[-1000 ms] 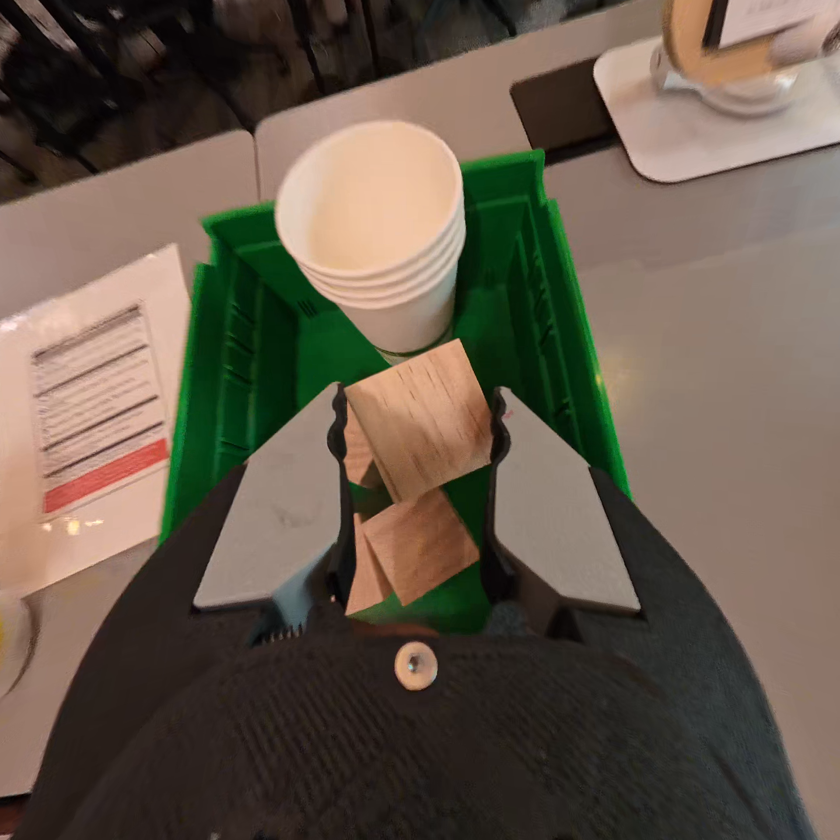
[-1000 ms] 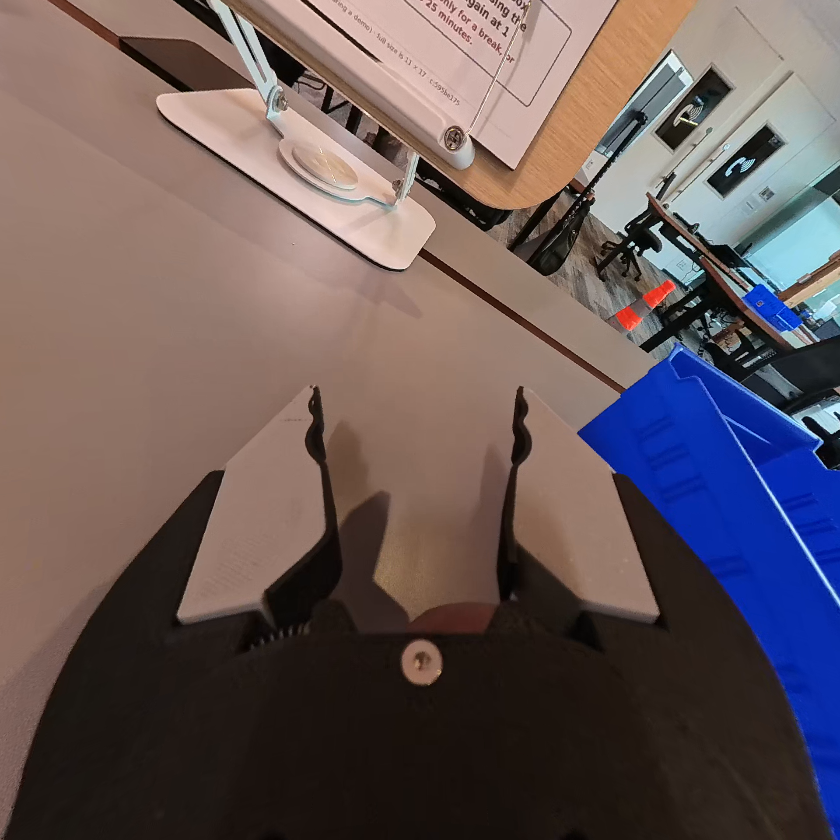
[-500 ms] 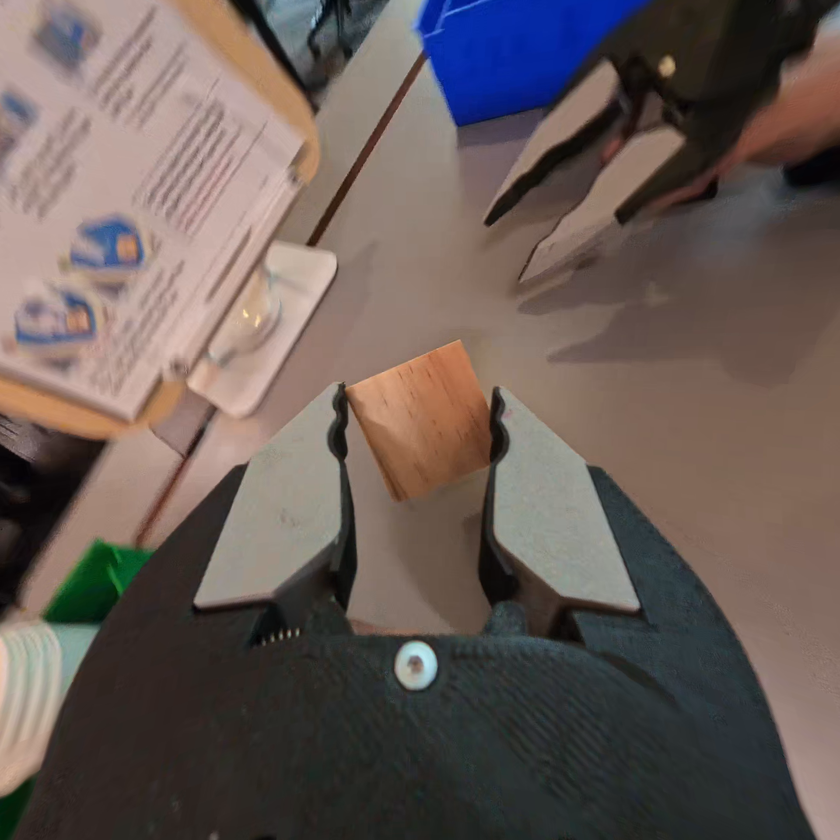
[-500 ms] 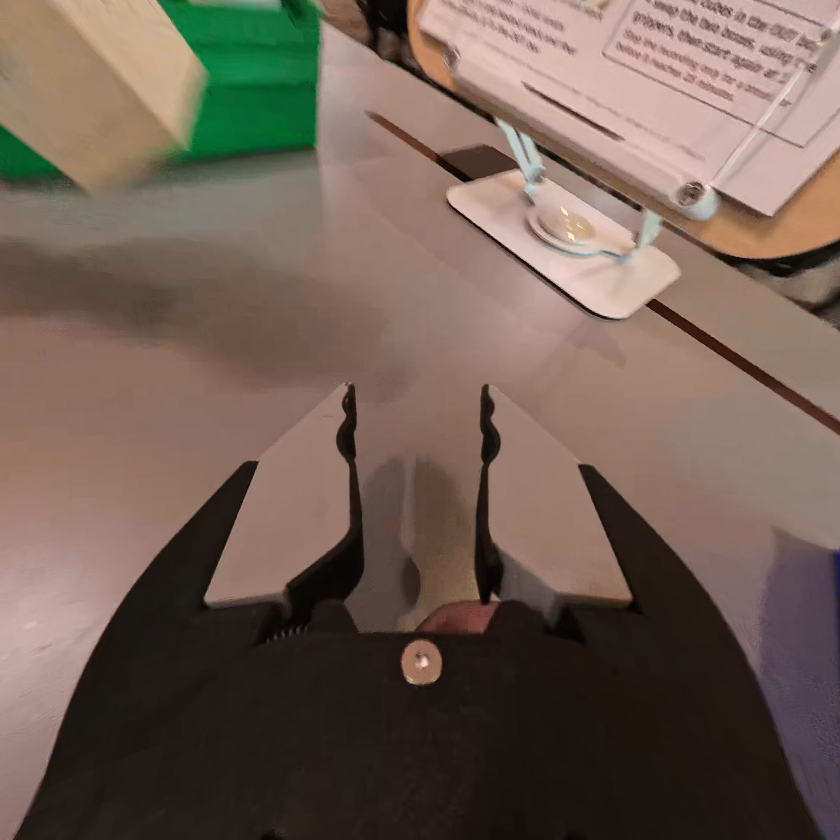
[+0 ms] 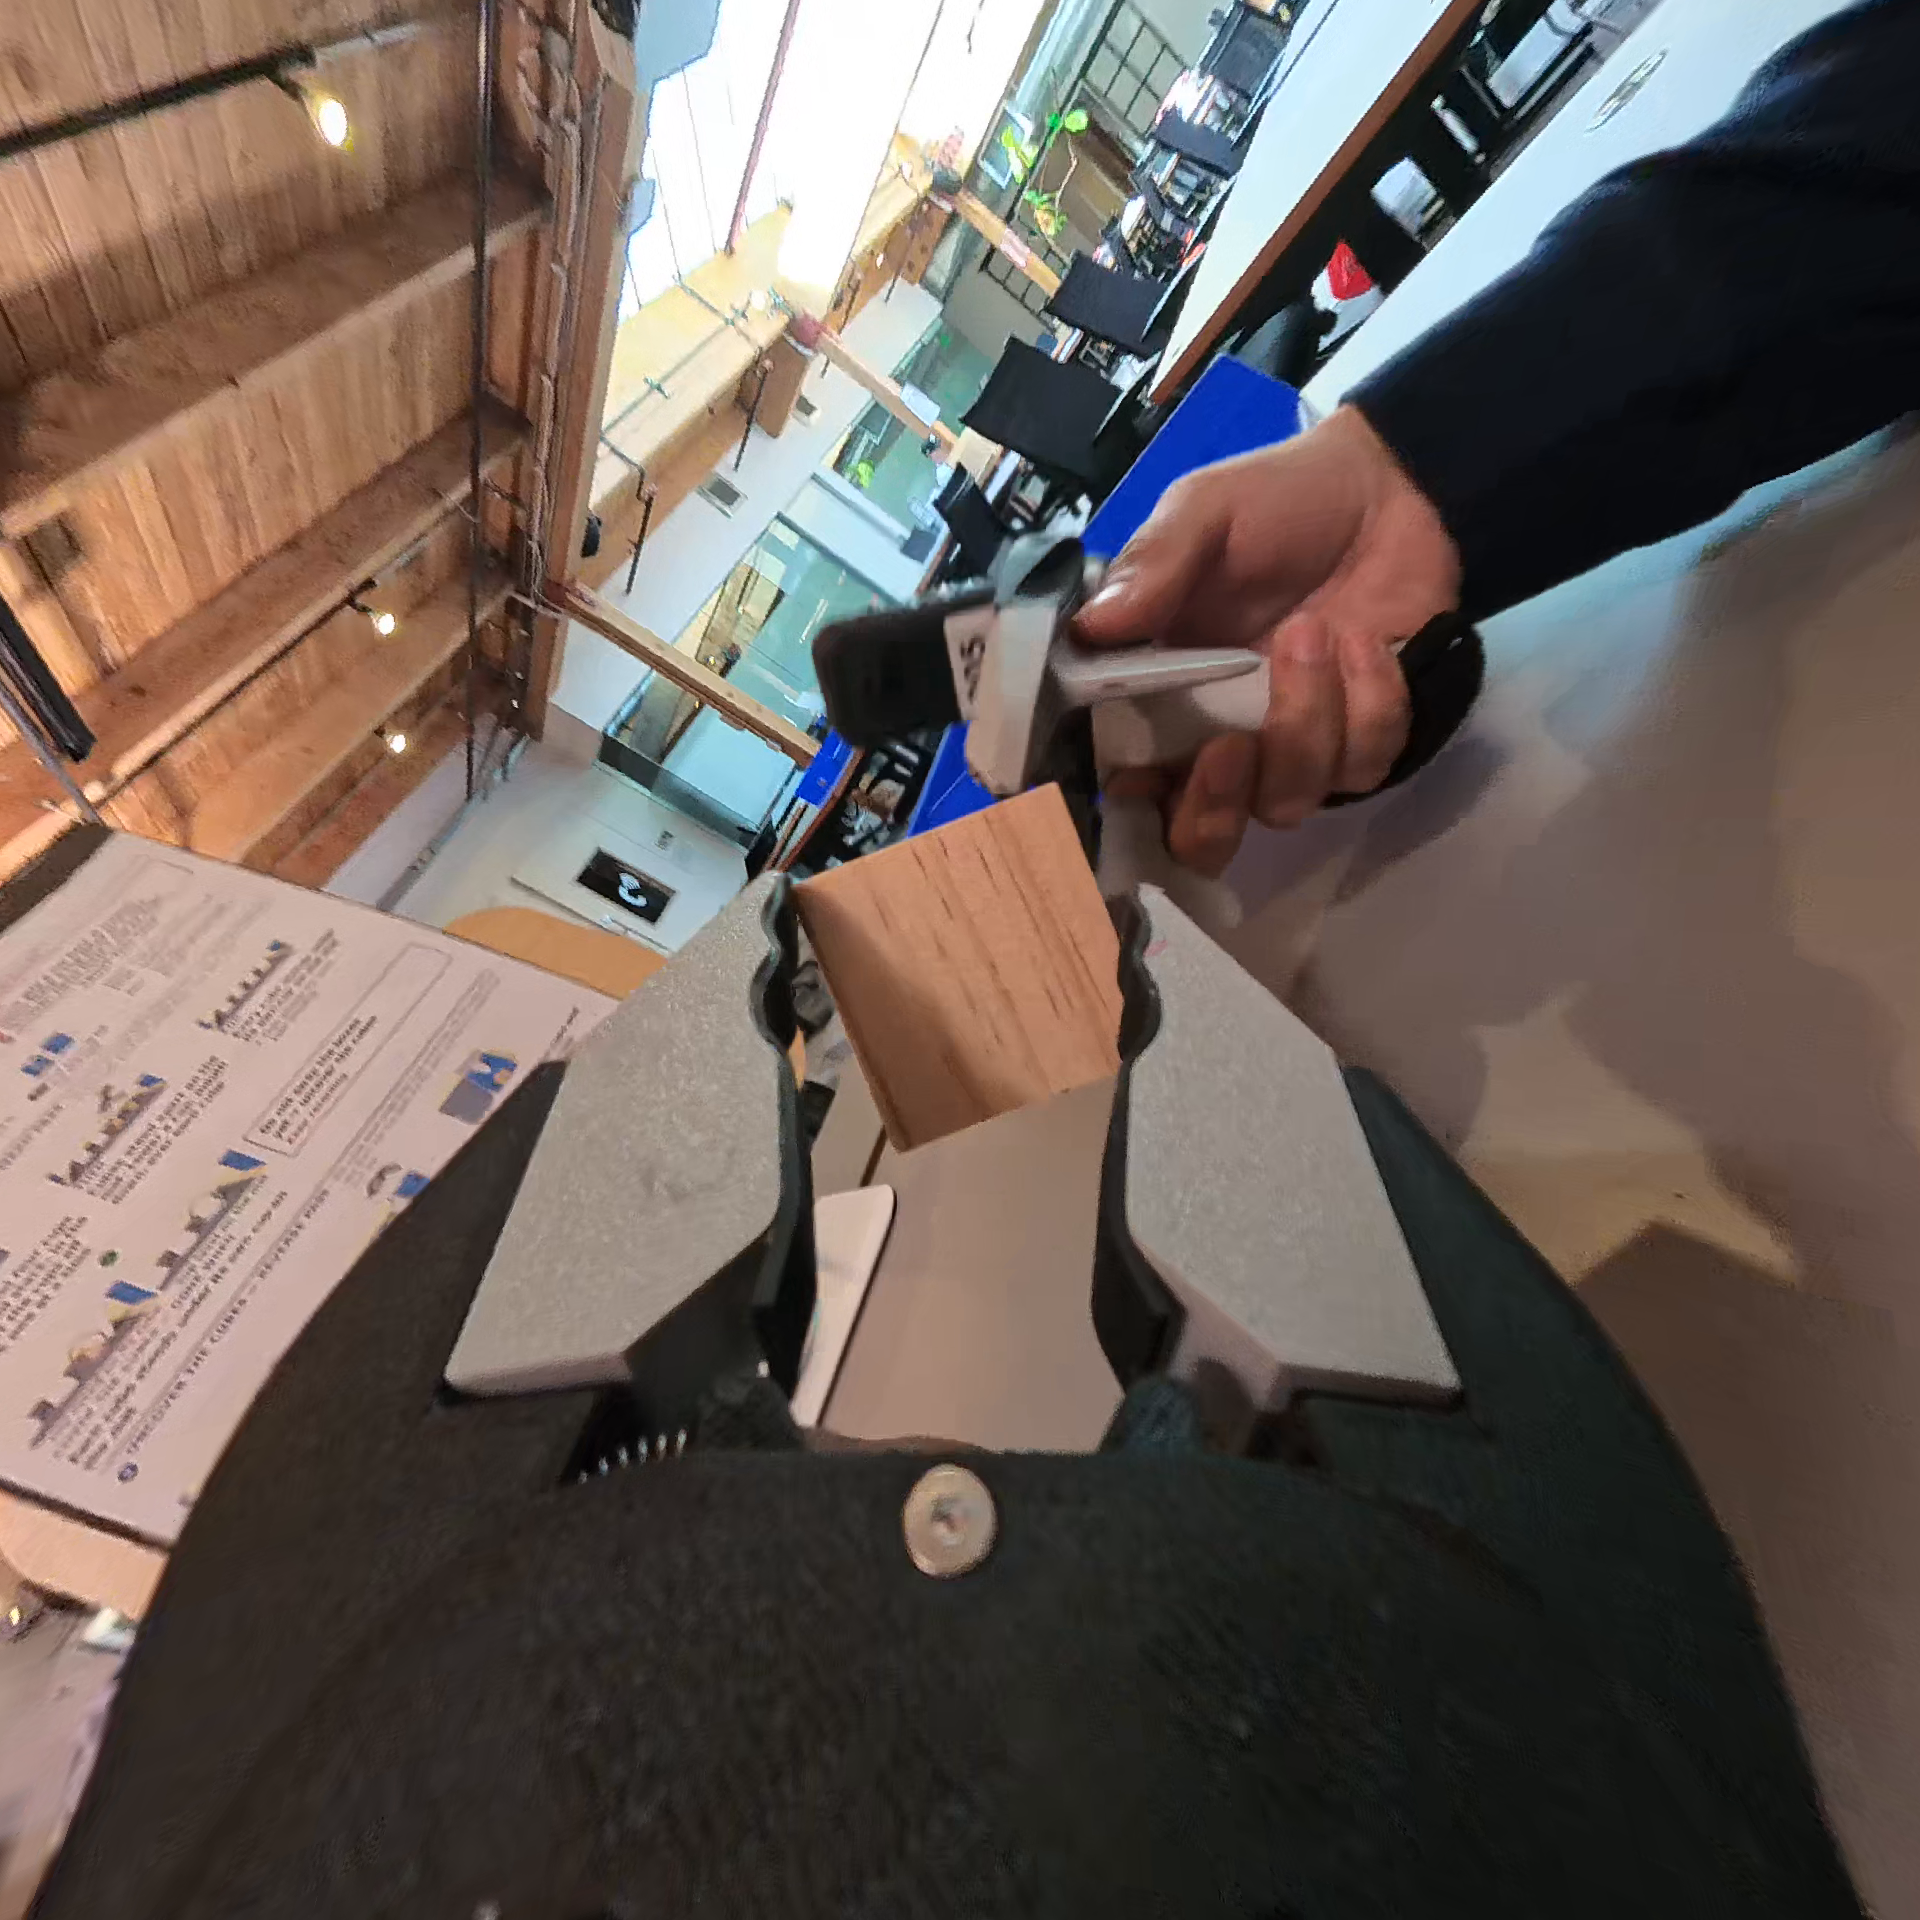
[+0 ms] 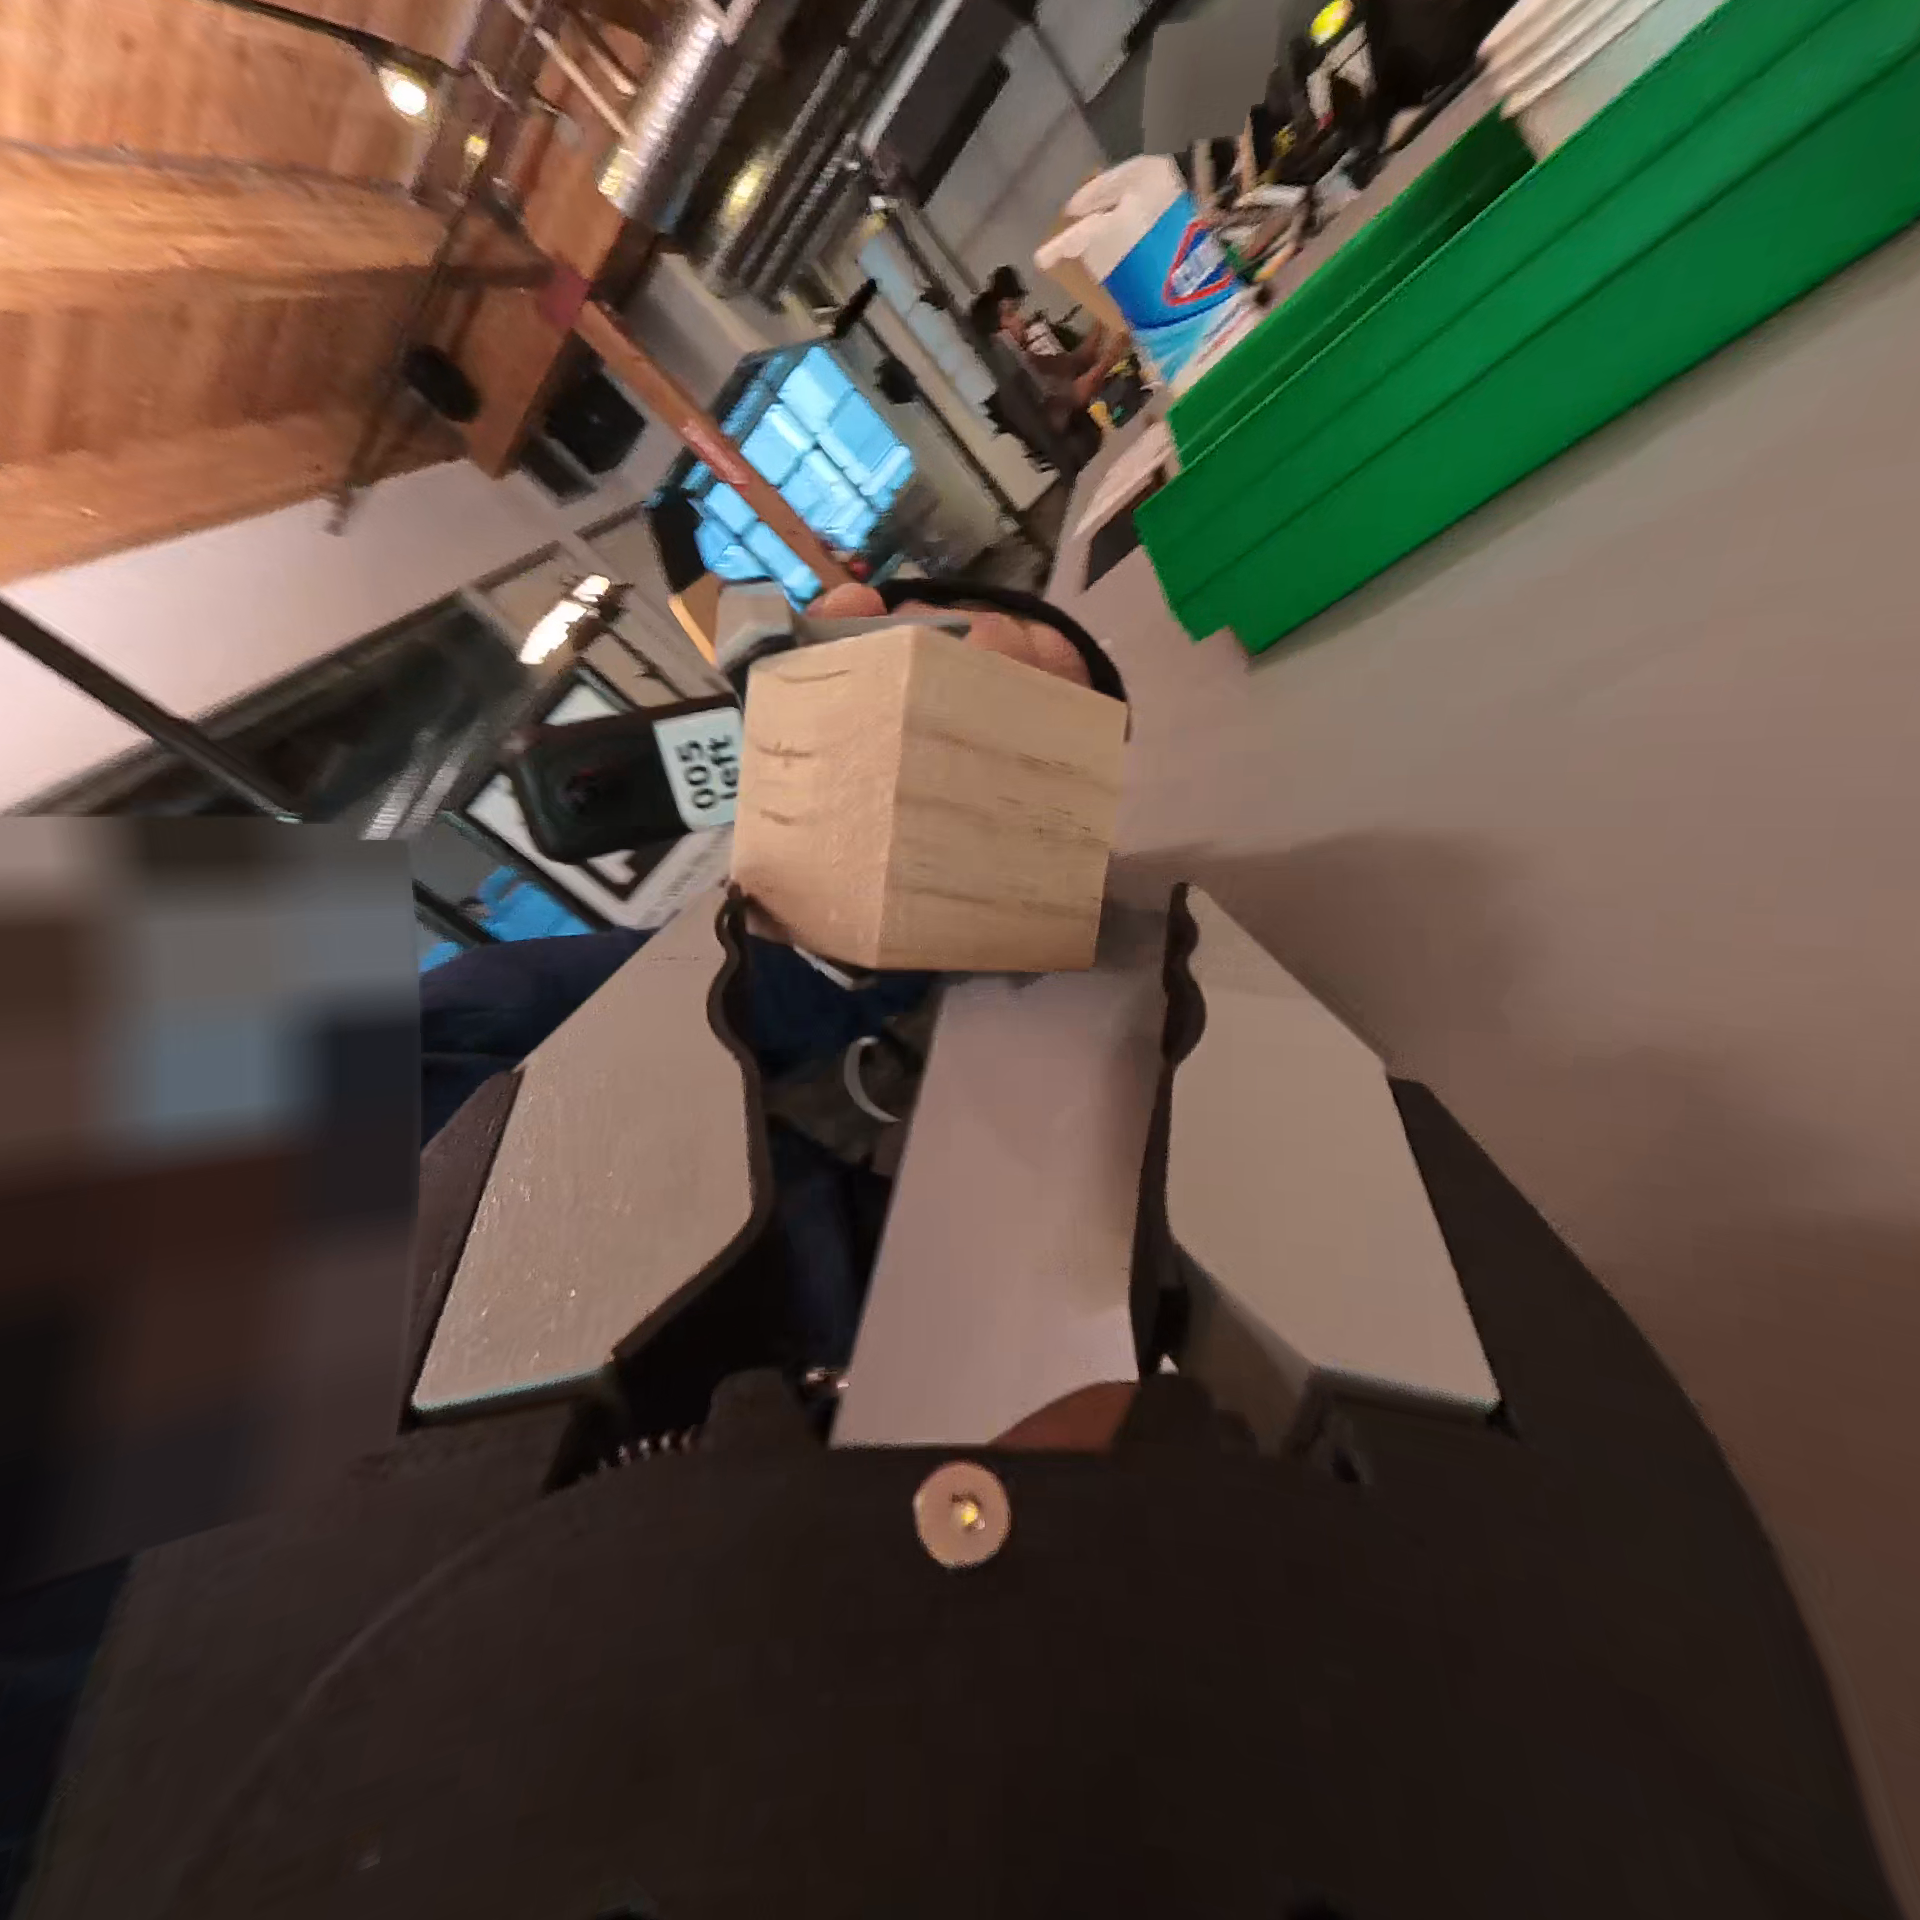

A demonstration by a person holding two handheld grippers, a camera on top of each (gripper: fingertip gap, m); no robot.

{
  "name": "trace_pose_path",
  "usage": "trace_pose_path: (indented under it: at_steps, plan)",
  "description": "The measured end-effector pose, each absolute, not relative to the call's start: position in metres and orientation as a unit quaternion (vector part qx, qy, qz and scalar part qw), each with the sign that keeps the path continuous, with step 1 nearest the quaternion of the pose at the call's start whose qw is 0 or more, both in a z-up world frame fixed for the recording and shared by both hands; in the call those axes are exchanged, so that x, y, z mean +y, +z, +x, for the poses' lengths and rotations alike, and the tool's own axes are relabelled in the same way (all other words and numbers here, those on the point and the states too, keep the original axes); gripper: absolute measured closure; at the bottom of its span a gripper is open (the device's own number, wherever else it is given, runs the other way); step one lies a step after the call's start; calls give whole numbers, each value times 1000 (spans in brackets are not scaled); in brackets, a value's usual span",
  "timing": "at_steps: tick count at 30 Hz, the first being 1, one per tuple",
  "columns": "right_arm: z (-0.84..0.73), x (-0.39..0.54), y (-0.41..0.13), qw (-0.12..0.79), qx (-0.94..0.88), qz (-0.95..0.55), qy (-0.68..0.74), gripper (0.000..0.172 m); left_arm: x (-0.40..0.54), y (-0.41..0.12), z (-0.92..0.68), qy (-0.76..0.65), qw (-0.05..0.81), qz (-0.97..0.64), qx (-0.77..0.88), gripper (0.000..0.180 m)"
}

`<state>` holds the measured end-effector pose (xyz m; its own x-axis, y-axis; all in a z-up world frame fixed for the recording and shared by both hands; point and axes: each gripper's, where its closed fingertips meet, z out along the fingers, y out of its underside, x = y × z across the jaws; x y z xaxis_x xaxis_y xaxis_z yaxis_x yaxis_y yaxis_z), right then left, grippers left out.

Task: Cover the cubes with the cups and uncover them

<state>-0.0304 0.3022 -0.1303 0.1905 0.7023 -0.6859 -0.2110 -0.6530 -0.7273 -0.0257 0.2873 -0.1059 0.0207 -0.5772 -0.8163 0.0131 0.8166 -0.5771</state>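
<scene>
Both wrist views have swung away from the bins since the earlier frames: the left gripper [image 5: 951,971], which a second ago held its wooden cube [image 5: 961,966] over the green bin and cup stack, now carries it tilted up against the ceiling beams, and the right gripper [image 6: 951,940], then pointed at bare table, now faces that cube.

Nearest in the left wrist view, at centre frame, the left gripper's two grey fingers [image 5: 665,1122] clamp the cube between their tips, the block turned at an angle with one corner toward the left pad. Lower left lies a printed instruction sheet [image 5: 208,1122]. Just past the cube, right of centre, a hand [image 5: 1288,634] in a dark sleeve grips the other tool's handle over the grey table [image 5: 1662,1039]. A blue bin [image 5: 1195,436] sits farther off, upper centre.

In the right wrist view, the right gripper's fingers [image 6: 613,1174] stand wide apart at centre frame with nothing in them. The cube [image 6: 925,810] shows just beyond the tips, near the left one, without either pad pressing it. Behind it, a camera [image 6: 603,779] on the left tool looks back. The green bin [image 6: 1507,364] stretches along the upper right, with a wipes canister [image 6: 1164,270] beyond it.
</scene>
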Motion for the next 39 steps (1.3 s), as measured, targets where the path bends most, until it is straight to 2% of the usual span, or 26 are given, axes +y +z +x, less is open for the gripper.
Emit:
trace_pose_path:
  at_steps: [6, 11, 18, 23, 26, 30, 35, 39]
  plan:
    - [-47, 289, -126, 307, -180, -619, 700, 101, 272, -111, -28, -214, 686, -175, 672, 120]
    - [-37, 309, -130, 349, -152, -640, 668, 110, 297, -117, -27, -201, 699, -209, 654, 121]
    - [-8, 340, -153, 431, -140, -732, 508, 112, 332, -136, -25, -261, 648, -325, 638, 127]
    - [61, 361, -184, 477, -159, -844, 189, 112, 399, -147, -34, -246, 625, -471, 572, 139]
    - [87, 356, -191, 455, -190, -867, 70, 112, 433, -161, -45, -213, 603, -546, 541, 141]
    - [117, 349, -202, 411, -155, -898, -1, 112, 460, -179, -57, -177, 577, -606, 518, 144]
    - [152, 330, -238, 305, -91, -946, -61, 112, 474, -203, -63, -152, 536, -654, 512, 144]
    - [169, 327, -240, 290, -59, -949, -111, 113, 477, -212, -63, -135, 529, -658, 519, 143]
